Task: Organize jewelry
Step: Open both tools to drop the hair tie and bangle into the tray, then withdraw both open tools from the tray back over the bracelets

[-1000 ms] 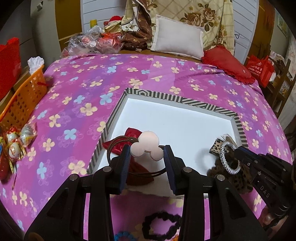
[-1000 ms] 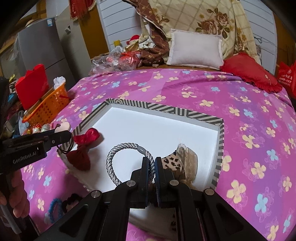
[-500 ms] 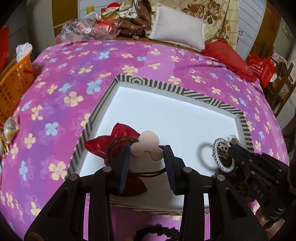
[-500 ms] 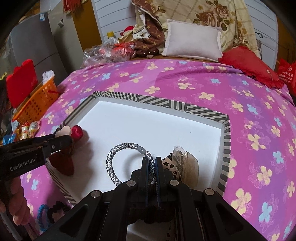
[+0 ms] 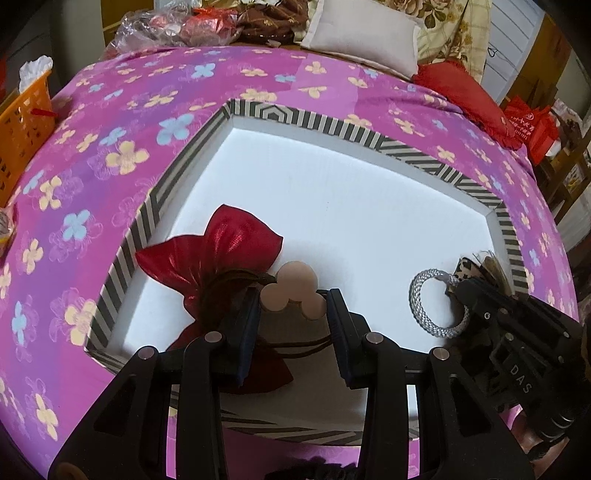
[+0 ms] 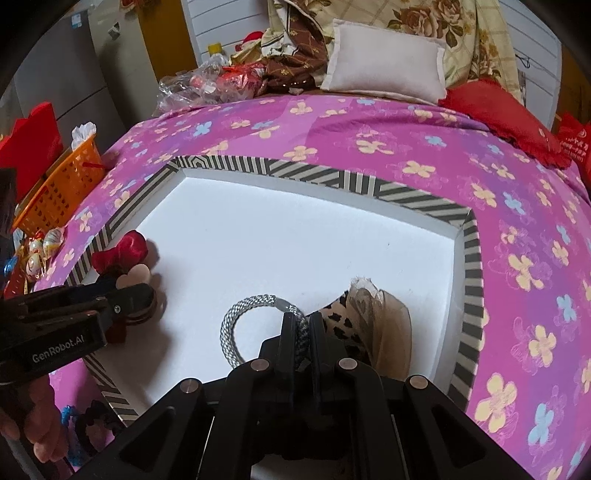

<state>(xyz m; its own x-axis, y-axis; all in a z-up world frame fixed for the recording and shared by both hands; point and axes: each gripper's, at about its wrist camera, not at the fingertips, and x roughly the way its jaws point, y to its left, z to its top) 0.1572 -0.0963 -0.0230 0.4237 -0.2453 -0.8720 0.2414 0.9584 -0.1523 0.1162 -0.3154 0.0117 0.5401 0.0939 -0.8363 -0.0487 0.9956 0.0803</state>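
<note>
A white tray with a black-and-white striped rim (image 5: 413, 155) (image 6: 321, 177) lies on the pink flowered bedspread. My left gripper (image 5: 293, 306) is shut on a pink three-disc hair tie (image 5: 295, 291) with brown elastic loops, held over the tray's near left part above a red satin bow (image 5: 221, 254). It shows at the left in the right wrist view (image 6: 133, 291). My right gripper (image 6: 301, 328) is shut on a silver-grey braided bracelet (image 6: 236, 325) (image 5: 428, 306) over the tray's near right part, beside a leopard-print bow (image 6: 369, 325).
An orange basket (image 6: 59, 188) stands off the bed's left edge, with wrapped sweets (image 6: 40, 247) near it. A black scrunchie (image 6: 92, 417) and a blue band (image 6: 68, 413) lie in front of the tray. A white pillow (image 5: 365, 33) and red cushion (image 5: 465, 92) lie at the back.
Both grippers have moved forward and lower over the tray, each still holding its piece. The tray fills more of both views.
</note>
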